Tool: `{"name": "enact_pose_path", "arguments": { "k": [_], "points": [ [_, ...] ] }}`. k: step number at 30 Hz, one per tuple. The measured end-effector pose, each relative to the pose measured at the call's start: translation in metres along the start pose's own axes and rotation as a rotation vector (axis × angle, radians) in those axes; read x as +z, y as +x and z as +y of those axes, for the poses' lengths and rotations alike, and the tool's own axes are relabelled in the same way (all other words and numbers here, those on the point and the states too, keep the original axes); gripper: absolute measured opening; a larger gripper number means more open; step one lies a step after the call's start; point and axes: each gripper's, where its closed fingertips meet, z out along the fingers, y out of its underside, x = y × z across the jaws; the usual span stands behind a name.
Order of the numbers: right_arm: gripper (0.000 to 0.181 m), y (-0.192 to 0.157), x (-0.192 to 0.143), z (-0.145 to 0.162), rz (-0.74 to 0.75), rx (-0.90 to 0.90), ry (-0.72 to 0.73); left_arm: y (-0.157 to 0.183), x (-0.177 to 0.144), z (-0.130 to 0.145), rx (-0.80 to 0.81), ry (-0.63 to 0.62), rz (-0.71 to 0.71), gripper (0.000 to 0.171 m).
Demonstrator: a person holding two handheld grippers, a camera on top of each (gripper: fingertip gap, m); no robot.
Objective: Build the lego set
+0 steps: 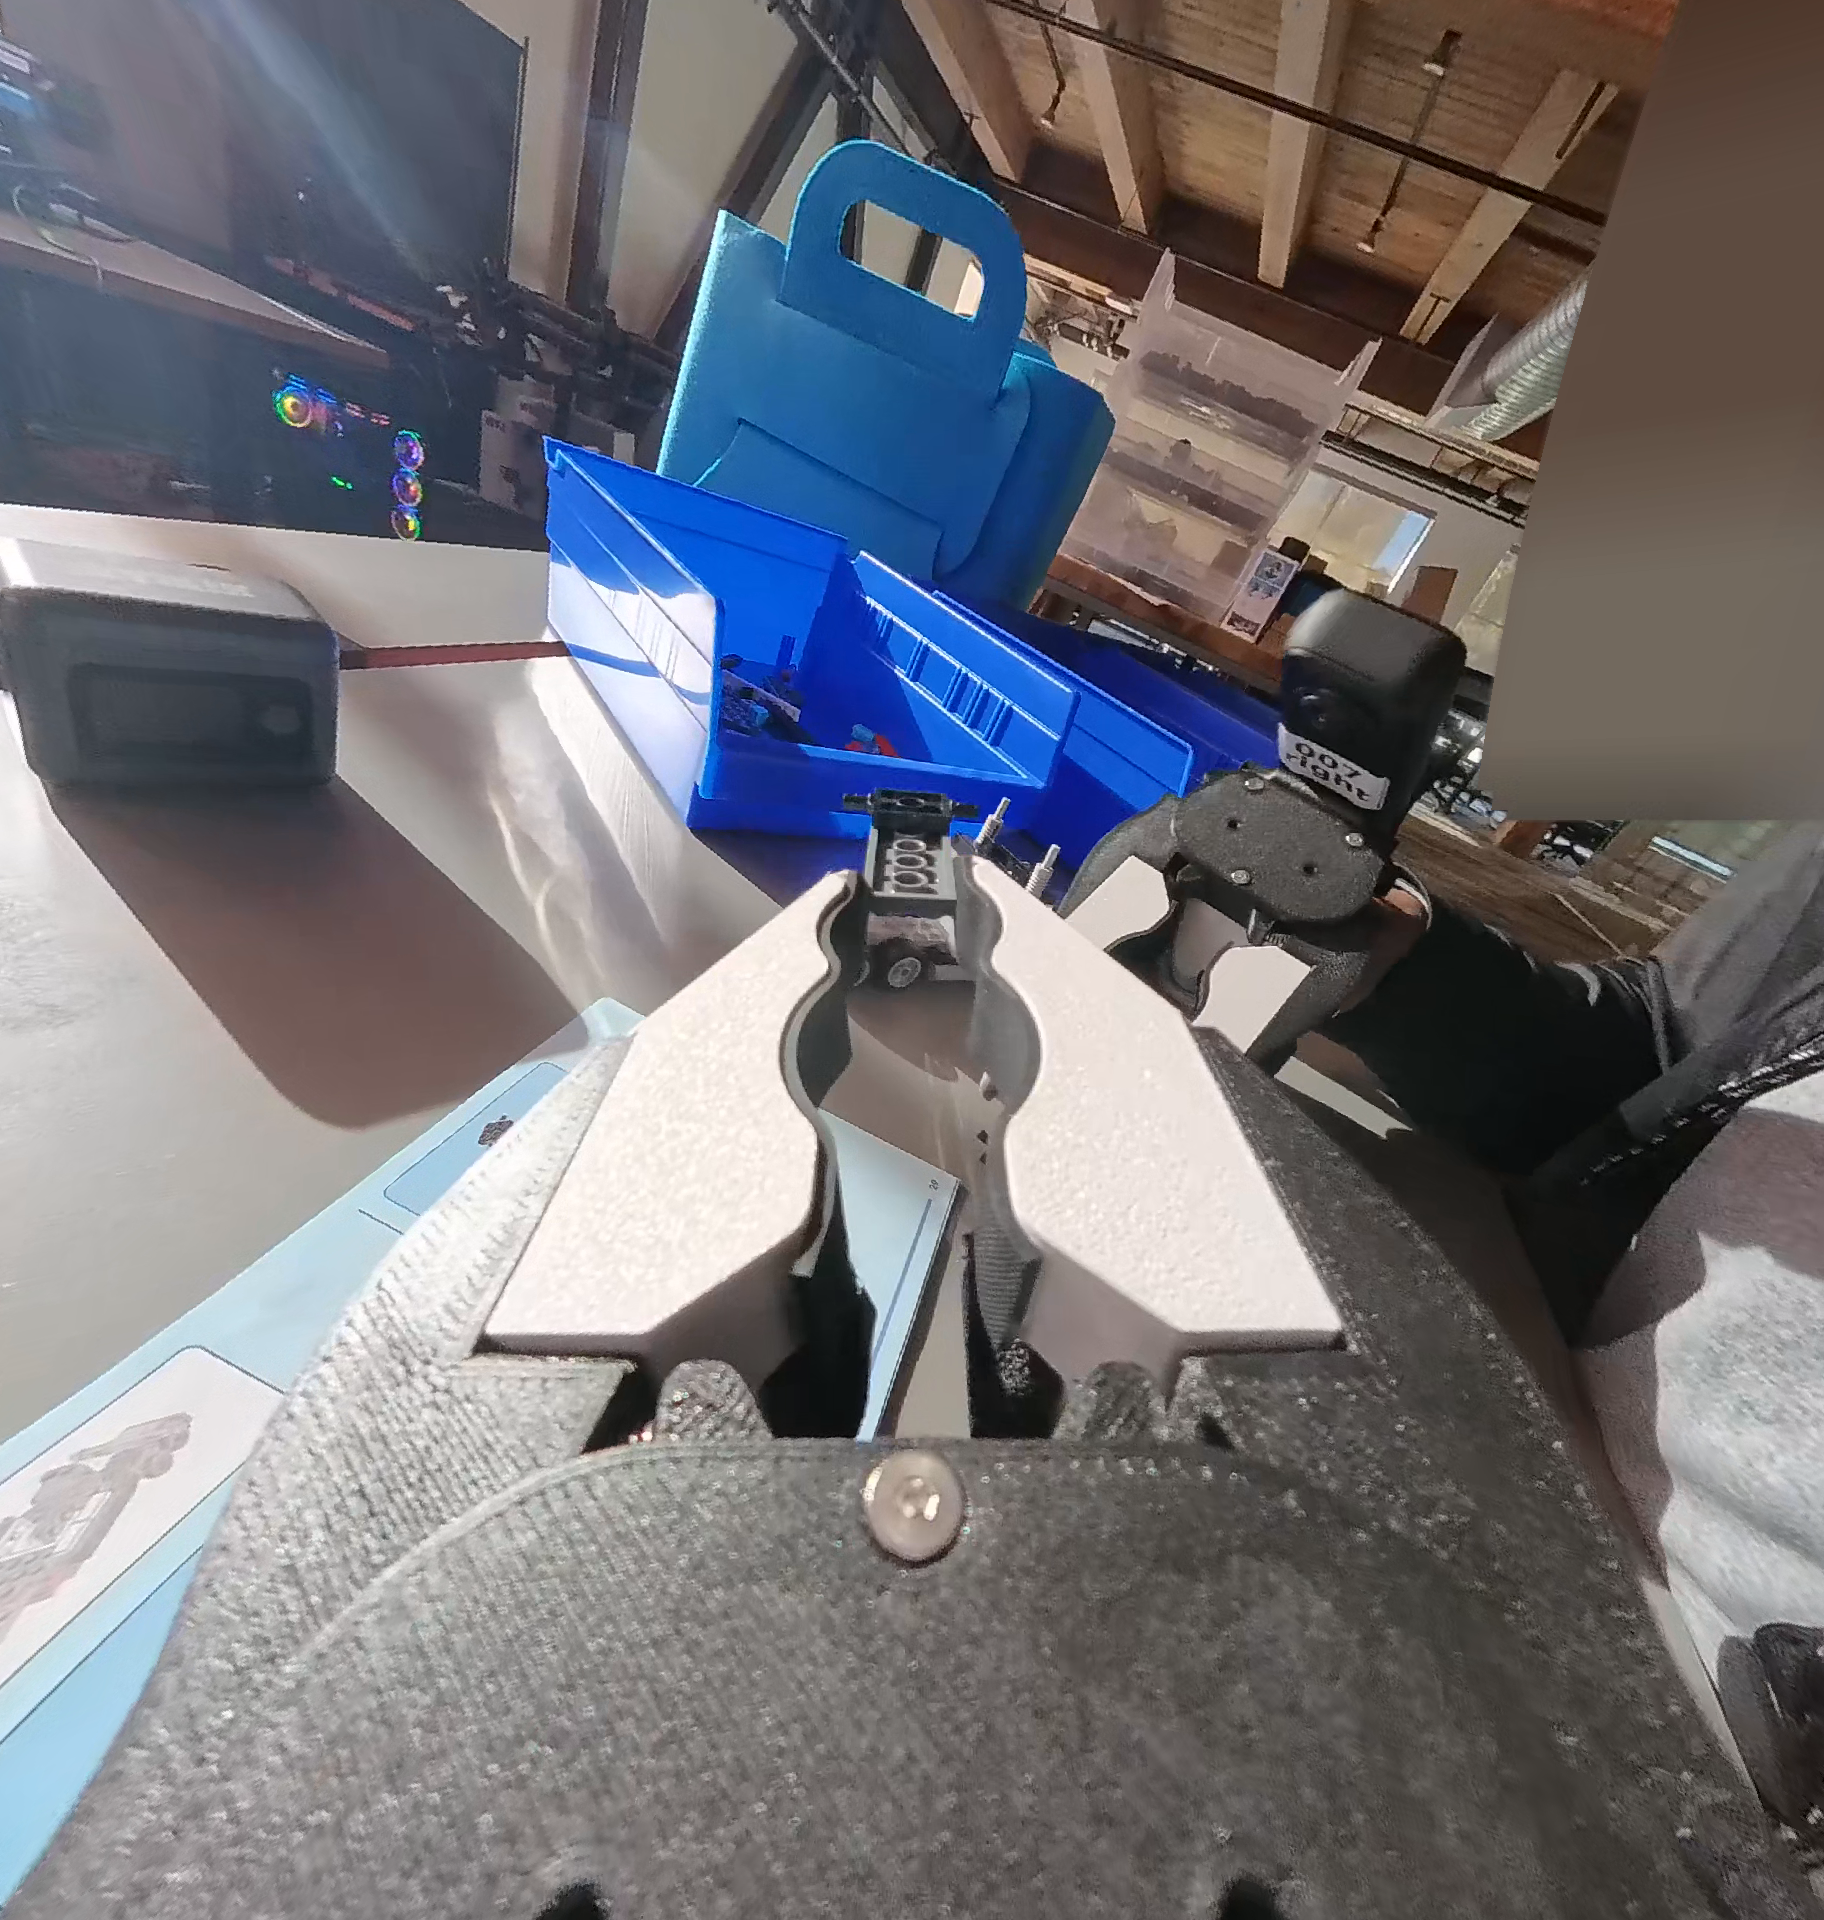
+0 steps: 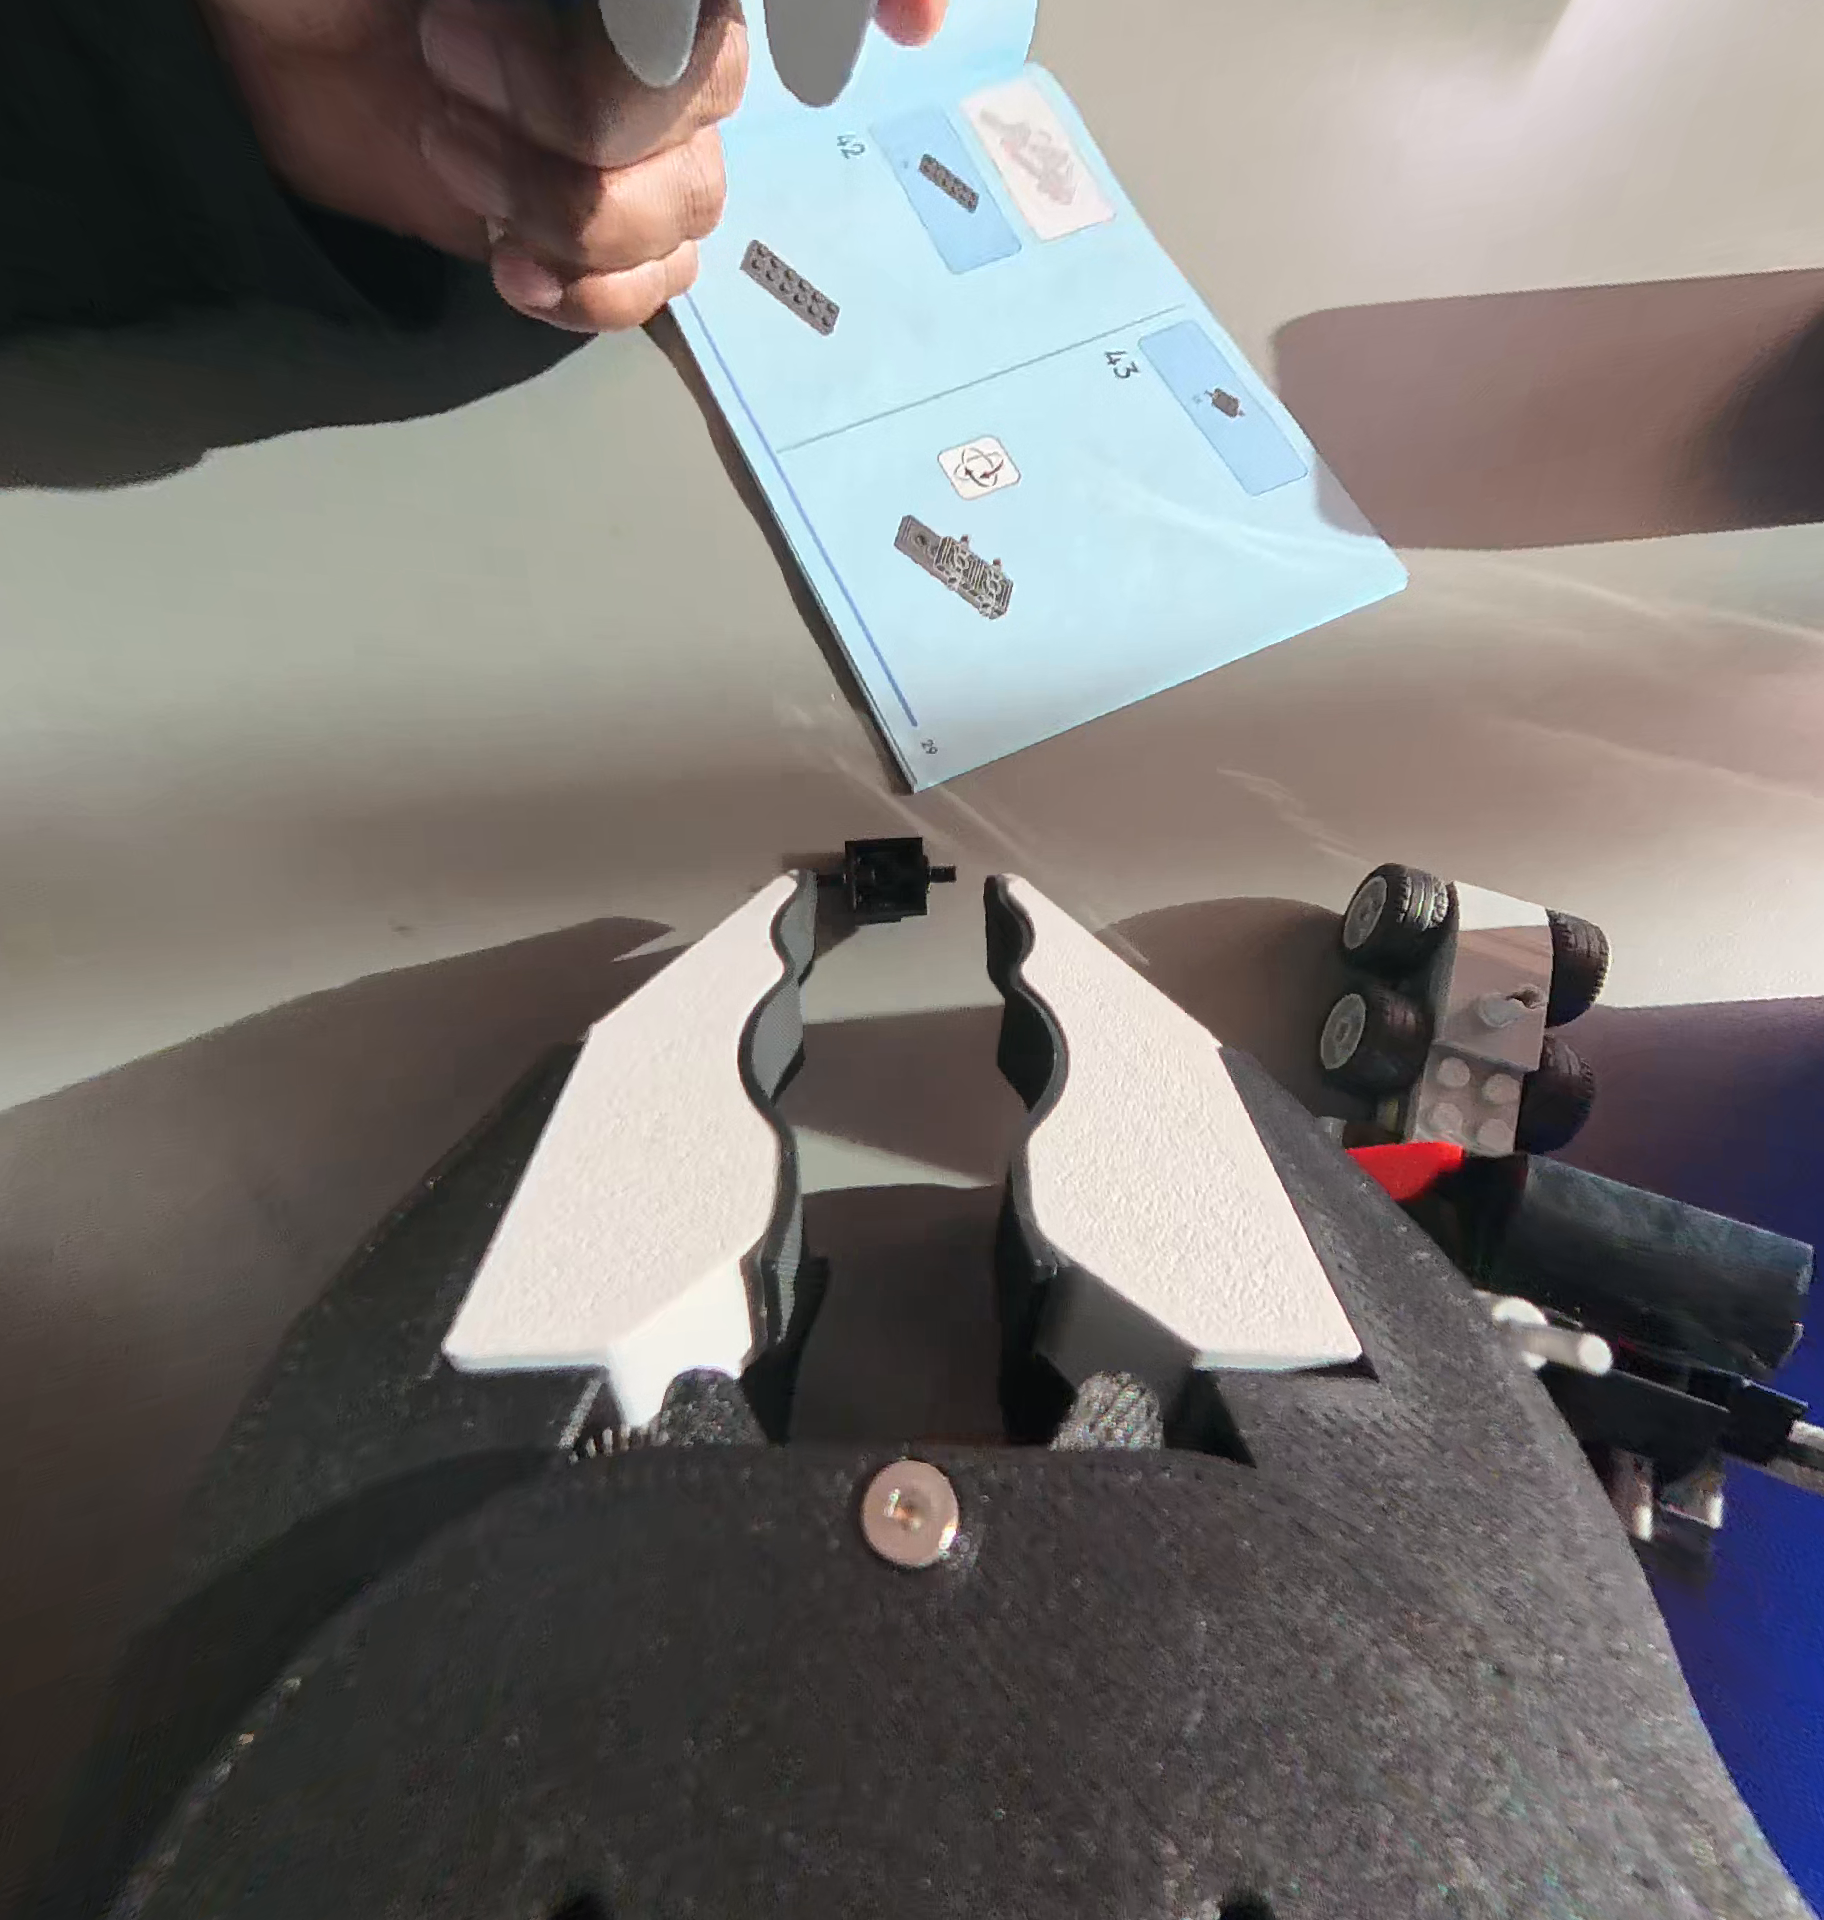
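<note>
My left gripper (image 1: 910, 885) is shut on a long black studded Lego plate (image 1: 910, 868), which sticks out forward past the tips. A black axle piece (image 1: 908, 803) sits at its far end. My right gripper (image 2: 897, 896) is open and low over the table. A small black axle piece (image 2: 887, 878) lies on the table right at its tips, nearer the left finger. A partly built model (image 2: 1448, 1029) with black wheels and a grey brick lies just right of it. The open blue instruction booklet (image 2: 991, 416) lies beyond. The right gripper's body (image 1: 1272, 862) shows right of my left fingers.
Blue bins (image 1: 783, 675) with several loose pieces stand ahead, with a blue felt bag (image 1: 866, 364) and a clear container (image 1: 1209, 447) behind them. A black box (image 1: 160, 665) sits at far left. A hand (image 2: 575, 156) is at the booklet's far edge.
</note>
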Motion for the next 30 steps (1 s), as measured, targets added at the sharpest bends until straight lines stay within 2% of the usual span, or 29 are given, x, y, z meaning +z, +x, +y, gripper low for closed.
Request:
{"name": "enact_pose_path", "arguments": {
  "k": [6, 8, 13, 16, 23, 26, 30],
  "points": [
    [0.038, -0.004, 0.012, 0.004, 0.007, -0.054, -0.065, 0.015, 0.0, 0.002, 0.029, -0.039, 0.071, 0.017],
    [0.032, -0.005, 0.012, 0.004, 0.002, -0.062, -0.066, 0.021, 0.0, 0.003, 0.041, -0.055, 0.099, 0.017],
    [0.032, -0.006, 0.007, 0.003, -0.014, -0.075, -0.054, 0.035, 0.003, 0.015, 0.075, -0.124, 0.167, 0.017],
    [0.031, -0.006, -0.011, -0.015, -0.024, -0.085, 0.018, 0.044, 0.005, 0.026, 0.117, -0.175, 0.207, 0.017],
    [0.031, -0.017, -0.066, -0.08, -0.11, -0.13, 0.236, 0.064, 0.006, 0.036, 0.255, -0.203, 0.276, 0.017],
    [0.031, -0.027, -0.069, -0.095, -0.162, -0.146, 0.263, 0.068, 0.006, 0.034, 0.283, -0.182, 0.289, 0.017],
    [0.031, -0.034, -0.059, -0.099, -0.192, -0.173, 0.247, 0.071, 0.006, 0.034, 0.302, -0.169, 0.299, 0.018]
  ]
}}
